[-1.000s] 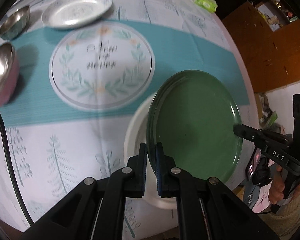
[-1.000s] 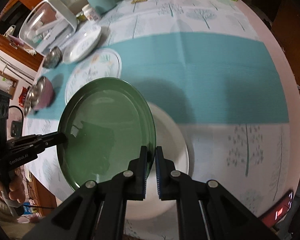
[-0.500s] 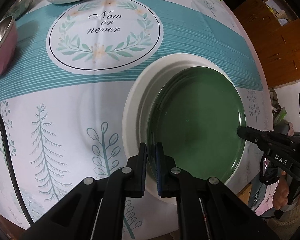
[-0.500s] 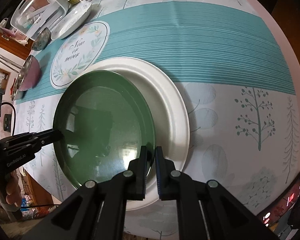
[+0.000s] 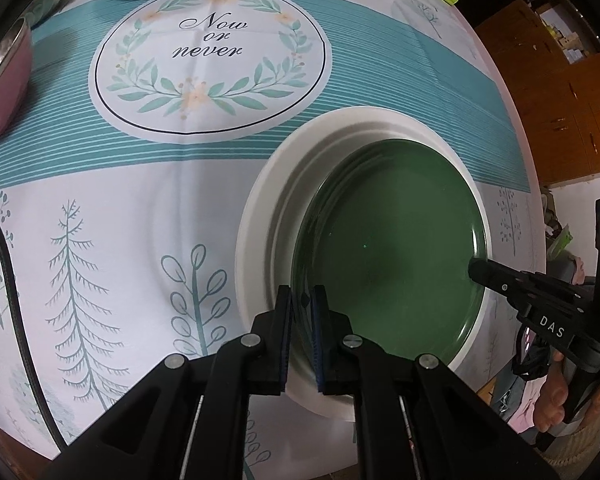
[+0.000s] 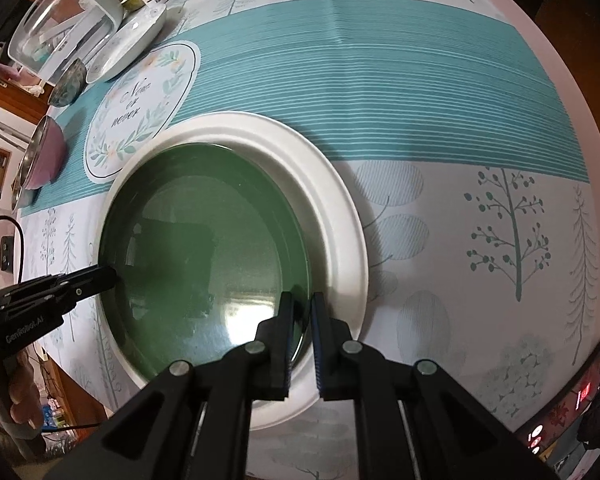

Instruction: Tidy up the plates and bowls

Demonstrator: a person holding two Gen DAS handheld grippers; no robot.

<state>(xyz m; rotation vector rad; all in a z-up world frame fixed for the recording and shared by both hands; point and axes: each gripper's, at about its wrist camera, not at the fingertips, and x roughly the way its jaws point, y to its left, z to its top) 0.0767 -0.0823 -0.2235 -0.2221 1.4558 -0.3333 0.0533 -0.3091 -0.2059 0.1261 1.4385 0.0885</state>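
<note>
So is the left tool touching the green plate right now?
Touching. In the left wrist view the left tool has the green plate rim pinched between its pads, with no gap showing.

Both views are evenly and softly lit from overhead; the tablecloth (image 5: 112, 208) reads bright and clean; the room past the surface falls dim and brownish. The green plate (image 6: 204, 248) is glossy and mirrors a dark shape and a pale patch of glare near its close rim; the white plate (image 6: 340, 216) throws a soft shadow to its right. Fisheye bending curves the stripes and blackens the corners; the far clutter at the top left is slightly soft; the fingers (image 5: 284, 320) are sharp.
</note>
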